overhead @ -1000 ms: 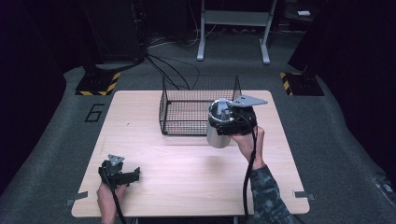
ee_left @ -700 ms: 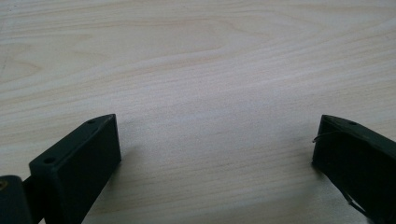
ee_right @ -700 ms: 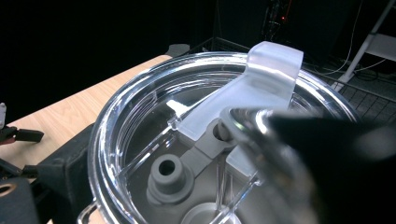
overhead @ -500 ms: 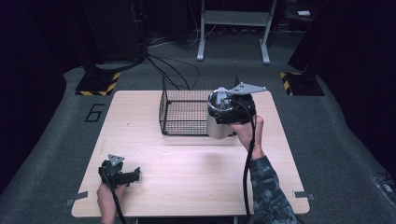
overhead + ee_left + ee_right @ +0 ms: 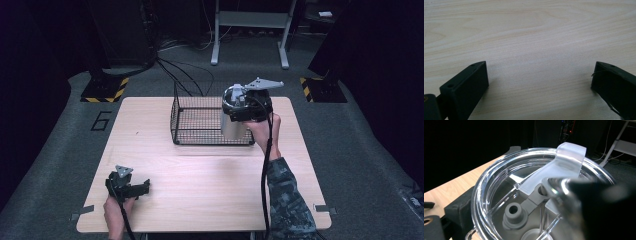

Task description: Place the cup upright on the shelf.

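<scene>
My right gripper (image 5: 246,106) is shut on a steel tumbler (image 5: 231,126) with a clear plastic lid (image 5: 524,195), held upright at the right end of a black wire basket (image 5: 195,125). Whether the tumbler is above the basket or just in front of it I cannot tell. In the right gripper view the lid's flip tab (image 5: 564,160) points away from me, and the jaws press on the rim from both sides. My left gripper (image 5: 142,186) rests near the table's front left corner. Its jaws stand wide apart over bare wood (image 5: 539,50).
The light wooden table (image 5: 210,175) has open room between the basket and its front edge. Beyond the table lie dark carpet, floor cables (image 5: 175,70) and a grey metal stand (image 5: 250,30). Yellow-black striped bases (image 5: 105,90) sit at both back corners.
The right gripper has carried the tumbler up and away from me, toward the basket's right end. The left gripper has not moved.
</scene>
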